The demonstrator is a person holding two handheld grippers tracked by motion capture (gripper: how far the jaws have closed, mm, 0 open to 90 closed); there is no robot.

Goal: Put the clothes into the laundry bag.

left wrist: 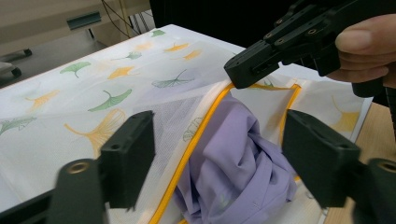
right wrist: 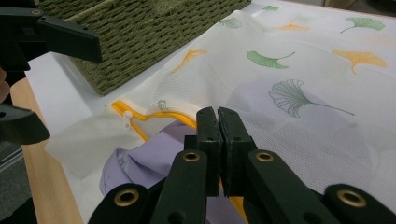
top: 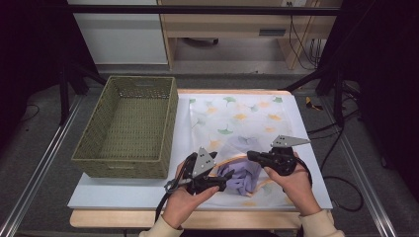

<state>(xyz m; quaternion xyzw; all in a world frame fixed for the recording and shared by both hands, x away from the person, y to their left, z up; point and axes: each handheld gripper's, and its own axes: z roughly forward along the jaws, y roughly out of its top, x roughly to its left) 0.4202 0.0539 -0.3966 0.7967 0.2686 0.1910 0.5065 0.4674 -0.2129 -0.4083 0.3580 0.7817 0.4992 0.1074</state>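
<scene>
The crumpled lilac shirt (top: pixel 240 177) lies half inside the white mesh laundry bag with ginkgo leaves (top: pixel 237 123) on the worktop, just beside the left claw (top: pixel 223 179). This claw stands wide around the shirt without pressing it. The right claw (top: pixel 250 156) pinches the bag's yellow rim (left wrist: pixel 205 126) just behind.

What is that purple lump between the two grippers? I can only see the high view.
Observer: The left gripper view shows a crumpled lilac garment poking out of the mesh bag through its yellow-trimmed opening.
Operator: Is the right gripper grabbing anything?
Observer: In its own view, its jaws are pinched shut on the bag's yellow edge.
Operator: And the other one?
Observer: The left gripper is open, with the garment ahead between its jaws.
</scene>
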